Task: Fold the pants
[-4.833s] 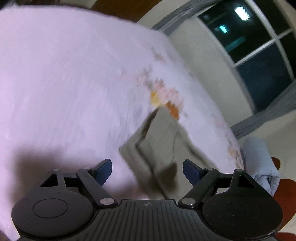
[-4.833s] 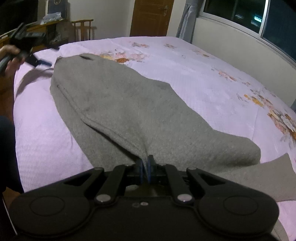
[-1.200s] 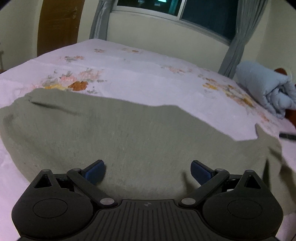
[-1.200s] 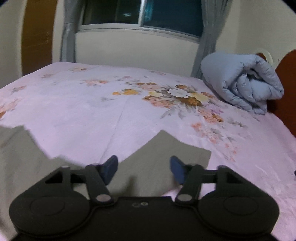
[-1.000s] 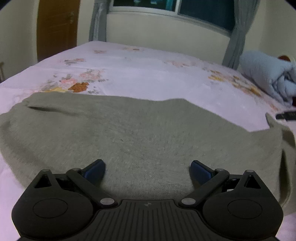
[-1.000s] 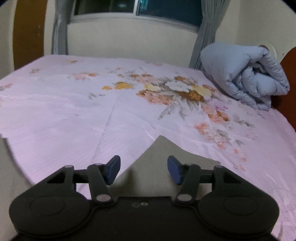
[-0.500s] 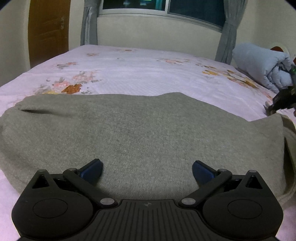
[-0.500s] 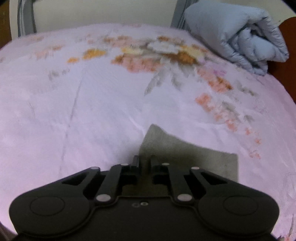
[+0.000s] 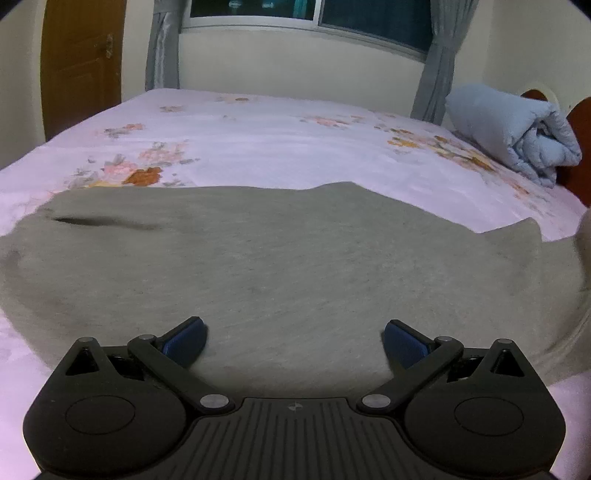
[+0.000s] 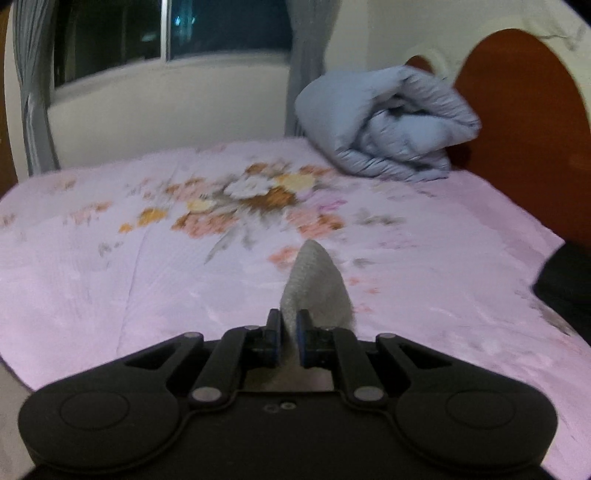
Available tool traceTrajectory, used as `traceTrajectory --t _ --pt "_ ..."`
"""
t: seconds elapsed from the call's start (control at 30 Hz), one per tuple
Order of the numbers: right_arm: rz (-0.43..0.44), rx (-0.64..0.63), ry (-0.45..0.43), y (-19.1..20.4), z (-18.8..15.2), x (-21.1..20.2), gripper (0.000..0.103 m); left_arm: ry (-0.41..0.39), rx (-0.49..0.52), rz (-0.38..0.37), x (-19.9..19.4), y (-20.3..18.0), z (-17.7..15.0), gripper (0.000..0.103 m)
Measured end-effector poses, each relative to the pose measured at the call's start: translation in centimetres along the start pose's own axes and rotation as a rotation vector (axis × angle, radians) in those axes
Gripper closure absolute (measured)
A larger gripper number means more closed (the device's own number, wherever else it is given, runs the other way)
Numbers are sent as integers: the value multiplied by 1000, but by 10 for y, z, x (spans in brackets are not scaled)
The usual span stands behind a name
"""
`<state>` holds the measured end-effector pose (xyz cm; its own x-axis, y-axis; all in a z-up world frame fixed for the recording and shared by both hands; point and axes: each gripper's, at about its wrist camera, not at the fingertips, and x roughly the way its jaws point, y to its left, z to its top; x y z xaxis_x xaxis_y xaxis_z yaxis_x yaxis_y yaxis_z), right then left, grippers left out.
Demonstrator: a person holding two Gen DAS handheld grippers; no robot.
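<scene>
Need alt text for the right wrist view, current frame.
The right gripper is shut on a peaked fold of the grey pants, held above a pink floral bedsheet. A rolled blue duvet lies against the wooden headboard, below a dark window.

Left gripper (image 9: pixel 293 341): jaws spread wide, blue pads well apart, held low and level, gripping nothing; right gripper (image 10: pixel 289 334): jaws drawn nearly together, clamped on a pinch of the grey pants (image 10: pixel 314 288).
</scene>
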<state>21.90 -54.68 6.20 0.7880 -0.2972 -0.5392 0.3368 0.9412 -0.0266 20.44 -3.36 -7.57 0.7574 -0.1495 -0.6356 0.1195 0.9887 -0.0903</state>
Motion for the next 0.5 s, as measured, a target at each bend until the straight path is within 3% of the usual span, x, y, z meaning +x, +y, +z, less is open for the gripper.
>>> traceTrajectory --t 0.17,0.37,0.5 --pt "-15 18 -23 -30 -28 -43 103 24 26 24 -5 19 -3 0" --pt "-35 91 -24 -57 -61 -64 103 24 -4 12 -17 35 -3 0" --pt "-28 156 -16 -76 -84 -68 103 40 29 10 -18 36 -6 0"
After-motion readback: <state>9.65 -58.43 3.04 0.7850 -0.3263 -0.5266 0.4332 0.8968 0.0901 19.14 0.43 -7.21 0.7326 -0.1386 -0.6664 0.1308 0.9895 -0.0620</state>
